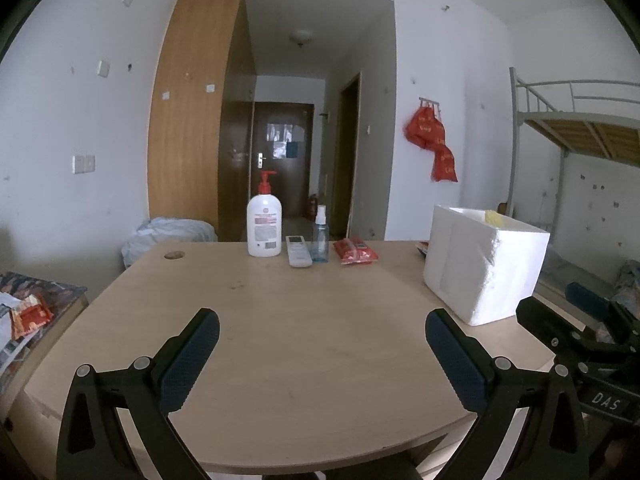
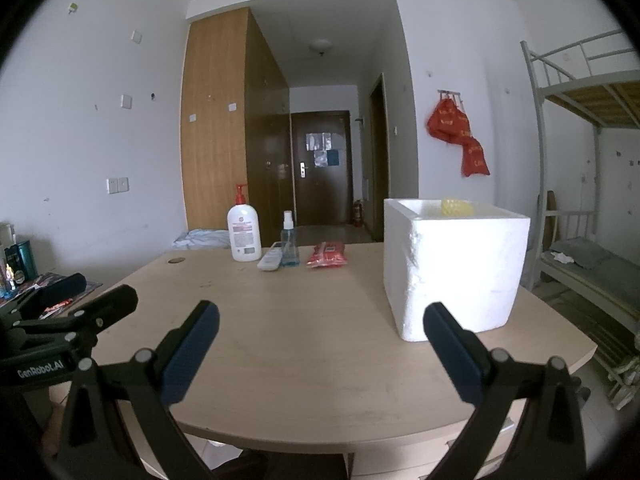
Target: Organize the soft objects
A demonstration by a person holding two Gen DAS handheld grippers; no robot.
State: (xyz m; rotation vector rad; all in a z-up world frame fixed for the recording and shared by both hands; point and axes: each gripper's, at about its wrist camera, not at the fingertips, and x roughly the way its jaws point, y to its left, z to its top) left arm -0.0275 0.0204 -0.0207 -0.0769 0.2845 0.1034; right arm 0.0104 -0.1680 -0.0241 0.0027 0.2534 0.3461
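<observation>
- Far on the table (image 1: 304, 340): bottle (image 1: 263, 222), remote (image 1: 298, 251), spray (image 1: 320, 240), red pack (image 1: 355, 251); foam box (image 2: 454, 268) right, yellow item (image 2: 456, 207) inside.
- Left gripper (image 1: 322, 344) and right gripper (image 2: 321, 342) hover near — both wide open, empty.

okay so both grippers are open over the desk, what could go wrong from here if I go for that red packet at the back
Reaching for the red packet could go wrong in two ways. The spray bottle stands upright just left of it, with the remote and pump bottle beside that; wide-open fingers might knock the slim bottle over. The foam box sits near the desk's right edge, so a sweeping right gripper may shove it off.
</observation>
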